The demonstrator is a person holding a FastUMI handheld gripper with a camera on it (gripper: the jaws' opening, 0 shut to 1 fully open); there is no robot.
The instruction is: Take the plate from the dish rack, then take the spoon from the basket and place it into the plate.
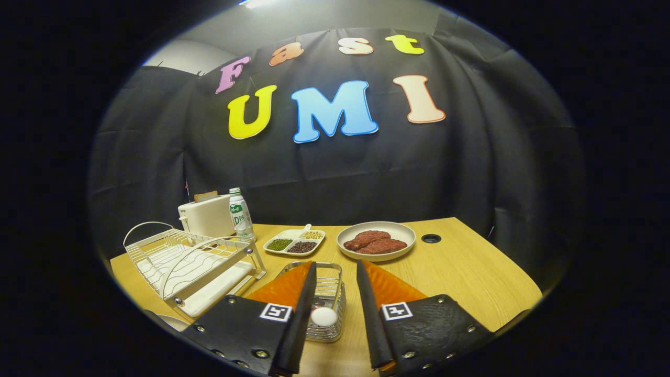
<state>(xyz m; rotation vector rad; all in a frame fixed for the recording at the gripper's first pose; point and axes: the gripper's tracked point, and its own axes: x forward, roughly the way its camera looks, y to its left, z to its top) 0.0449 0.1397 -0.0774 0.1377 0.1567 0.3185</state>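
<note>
My gripper [336,263] is open and hovers low over the wooden table [471,272]. A small wire basket [328,331] sits between the fingers, its left side hidden behind the left finger. The round white end of the spoon [323,317] sticks up from the basket, in the gap between the fingers and touching neither. To the left stands the white wire dish rack [193,262], and I see no plate in its slots. A pale rounded edge [175,322] shows in front of the rack beside the left finger. I cannot tell what it is.
Beyond the fingers are a round plate of meat [376,241] and a divided dish of beans [294,242]. A white toaster [207,215] and a bottle [239,213] stand behind the rack. A cable hole [431,239] lies right of the meat plate.
</note>
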